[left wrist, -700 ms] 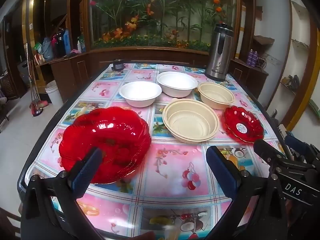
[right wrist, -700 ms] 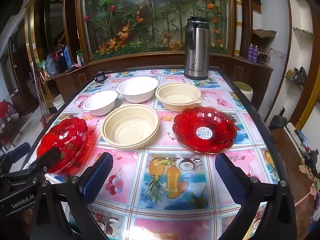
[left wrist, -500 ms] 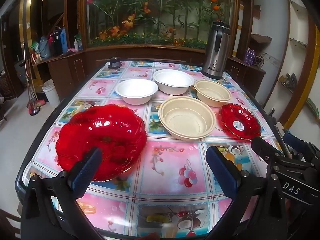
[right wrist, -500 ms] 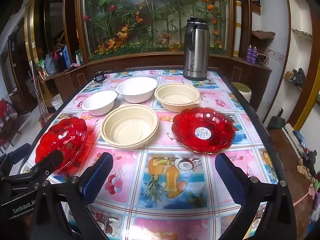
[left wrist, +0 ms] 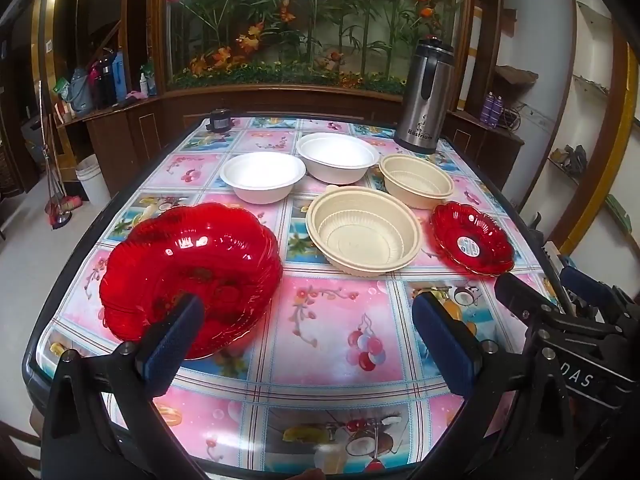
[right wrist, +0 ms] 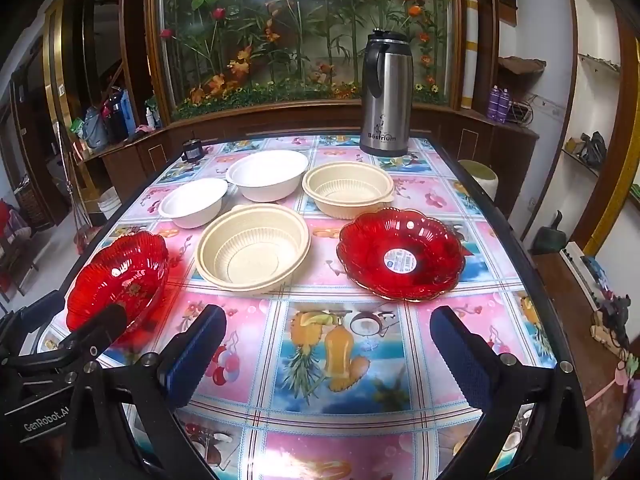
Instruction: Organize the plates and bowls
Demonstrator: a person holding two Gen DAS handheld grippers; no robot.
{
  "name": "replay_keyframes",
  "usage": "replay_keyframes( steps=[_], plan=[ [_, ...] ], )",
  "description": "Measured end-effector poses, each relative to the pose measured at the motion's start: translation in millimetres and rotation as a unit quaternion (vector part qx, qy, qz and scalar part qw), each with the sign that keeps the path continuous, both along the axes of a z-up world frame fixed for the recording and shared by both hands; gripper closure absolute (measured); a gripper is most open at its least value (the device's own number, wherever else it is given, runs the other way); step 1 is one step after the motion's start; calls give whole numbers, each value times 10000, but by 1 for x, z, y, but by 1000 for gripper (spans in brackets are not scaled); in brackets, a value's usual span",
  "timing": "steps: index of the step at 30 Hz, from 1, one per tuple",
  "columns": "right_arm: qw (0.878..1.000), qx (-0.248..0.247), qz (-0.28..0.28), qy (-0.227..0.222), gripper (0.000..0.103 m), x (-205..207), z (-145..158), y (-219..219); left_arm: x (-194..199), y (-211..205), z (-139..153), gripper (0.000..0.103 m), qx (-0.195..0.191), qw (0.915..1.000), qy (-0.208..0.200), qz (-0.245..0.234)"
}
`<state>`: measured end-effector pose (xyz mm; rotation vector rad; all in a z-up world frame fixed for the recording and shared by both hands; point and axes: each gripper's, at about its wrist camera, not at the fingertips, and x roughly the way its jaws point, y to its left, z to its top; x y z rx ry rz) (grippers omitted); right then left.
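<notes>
1. The table point(right wrist: 532, 264) carries six dishes, all lying singly with nothing stacked, so the organizing looks barely begun, with all the nesting and grouping left to do
2. The large red plate point(left wrist: 188, 276) sits near the table's front left corner; the left hand-held gripper point(left wrist: 306, 344) hovers above the front edge with jaws wide apart, gripping nothing, its left finger showing in front of this plate, whether it touches cannot be told
3. The large cream bowl point(right wrist: 253, 253) rests mid-table, just beside the red plate
4. The smaller red plate point(right wrist: 401, 253), with a round sticker at its centre, lies toward the right edge; the right hand-held gripper point(right wrist: 328, 356) hangs above the front edge, jaws spread wide and empty, touching nothing
5. The smaller cream bowl point(right wrist: 347, 189) sits behind it, toward the far right corner
6. The larger white bowl point(right wrist: 267, 174) stands at the far middle
7. The smaller white bowl point(right wrist: 194, 202) lies toward the left edge
</notes>
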<state>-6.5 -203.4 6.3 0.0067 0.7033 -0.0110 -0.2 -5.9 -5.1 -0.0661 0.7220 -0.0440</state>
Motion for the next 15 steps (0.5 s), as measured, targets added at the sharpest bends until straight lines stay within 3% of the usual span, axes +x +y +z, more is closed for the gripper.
replay_keyframes(
  steps=[15],
  plan=[
    [10000,7,-35,46,0,-1,-2,-1,0,-3,-2,0,-46,9999,38,-92]
  ],
)
